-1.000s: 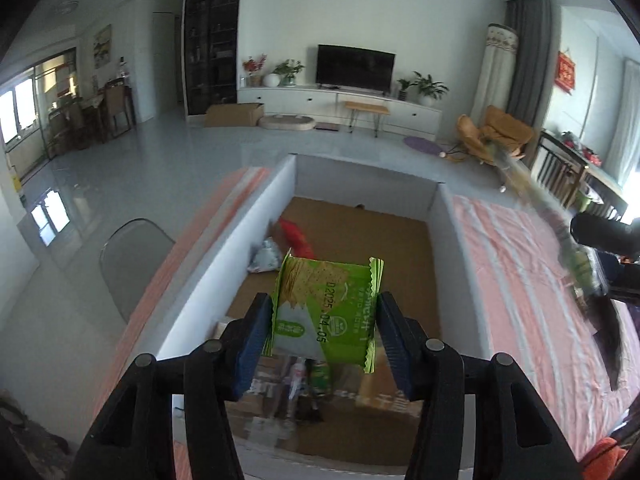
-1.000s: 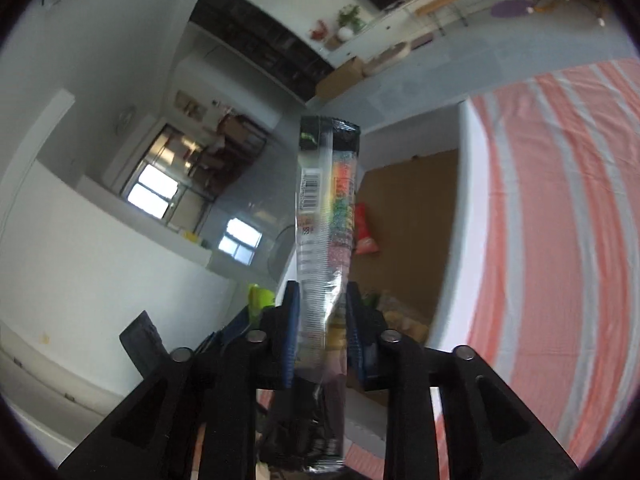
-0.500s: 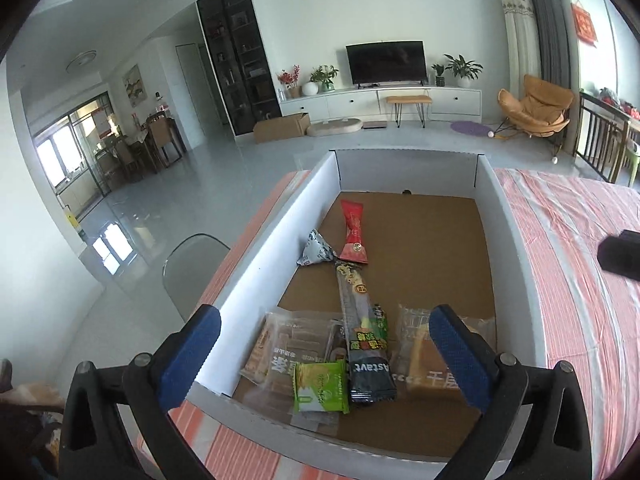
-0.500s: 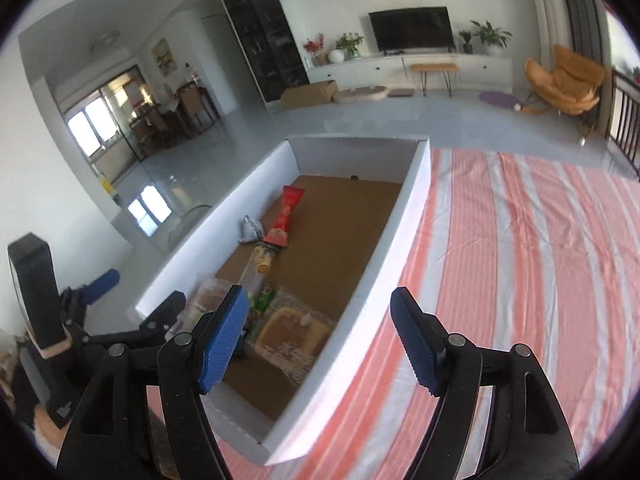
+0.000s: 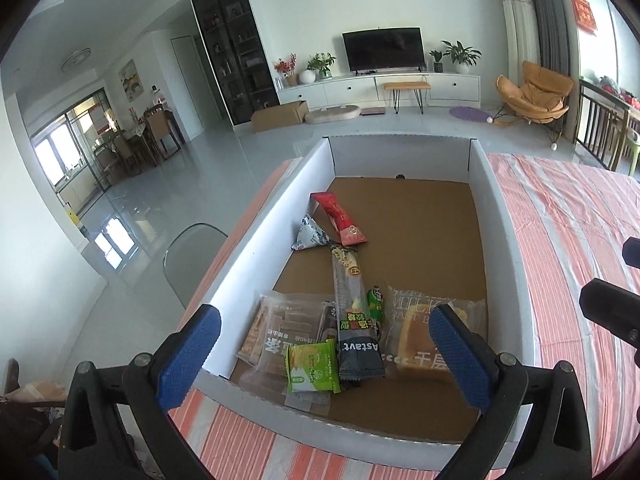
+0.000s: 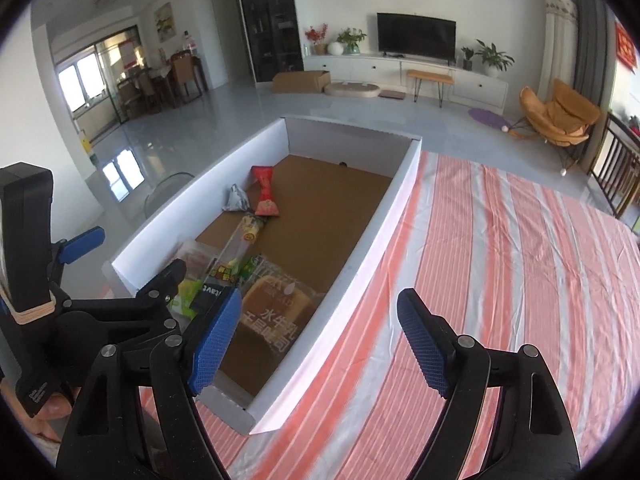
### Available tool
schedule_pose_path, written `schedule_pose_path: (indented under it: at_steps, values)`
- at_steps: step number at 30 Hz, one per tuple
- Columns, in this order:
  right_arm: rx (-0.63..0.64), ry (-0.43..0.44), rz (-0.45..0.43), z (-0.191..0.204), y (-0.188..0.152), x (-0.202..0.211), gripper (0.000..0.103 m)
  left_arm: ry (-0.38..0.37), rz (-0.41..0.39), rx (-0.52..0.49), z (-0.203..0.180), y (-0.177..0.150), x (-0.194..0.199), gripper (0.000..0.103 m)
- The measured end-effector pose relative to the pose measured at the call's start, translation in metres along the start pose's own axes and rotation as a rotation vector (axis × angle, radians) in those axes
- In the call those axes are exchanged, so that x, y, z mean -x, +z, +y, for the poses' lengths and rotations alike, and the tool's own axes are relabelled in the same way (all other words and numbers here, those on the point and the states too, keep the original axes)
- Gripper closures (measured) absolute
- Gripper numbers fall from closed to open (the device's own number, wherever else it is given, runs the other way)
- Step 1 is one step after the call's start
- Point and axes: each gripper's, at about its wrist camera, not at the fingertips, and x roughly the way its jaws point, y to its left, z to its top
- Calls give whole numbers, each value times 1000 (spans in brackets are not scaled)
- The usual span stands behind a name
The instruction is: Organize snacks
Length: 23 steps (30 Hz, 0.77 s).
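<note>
Moved: your green packet (image 5: 313, 366) and long sachet (image 5: 354, 316) dropped; left gripper (image 5: 324, 356) and right gripper (image 6: 320, 344) spread, empty, the right's jaws just widening.
Left view only: packet's printed face.
Box (image 5: 256, 264): snacks beneath left gripper.

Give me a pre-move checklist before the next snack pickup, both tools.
1. Left tool empty: ok, jaws wide apart, nothing between the pads.
2. Right tool empty: ok, jaws have just been opening, nothing between them.
3. Small green snack packet inside the white-walled cardboard box: ok, lying at the near end.
4. Long clear-and-black stick pack inside the box: ok, lying across other packets.
5. Free room in the box: ok, far half of the brown floor is bare.
6. Next snack to fetch in view: cannot tell, the striped orange-and-white cloth shows none in either view.
</note>
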Motion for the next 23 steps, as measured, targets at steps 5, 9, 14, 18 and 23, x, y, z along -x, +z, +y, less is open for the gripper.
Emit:
schedule_pose_path:
  at_steps: [5,9,14,18,23]
  values:
    - [3,-3,19,3,1,-7,20,-7,-5,1,4,-5,0,0]
    - [11,4,32,9,1,-11,20,-1,-8,-1,7,-4,-2,0]
    - [26,-8,43,15,2,-16,20,-24,-5,13,12,-4,-3,0]
    - [23,-4,46,17,2,-17,20,-50,12,40,17,-5,-6,0]
    - [29,-5,54,20,2,-18,20,-50,-6,62,20,-5,-3,0]
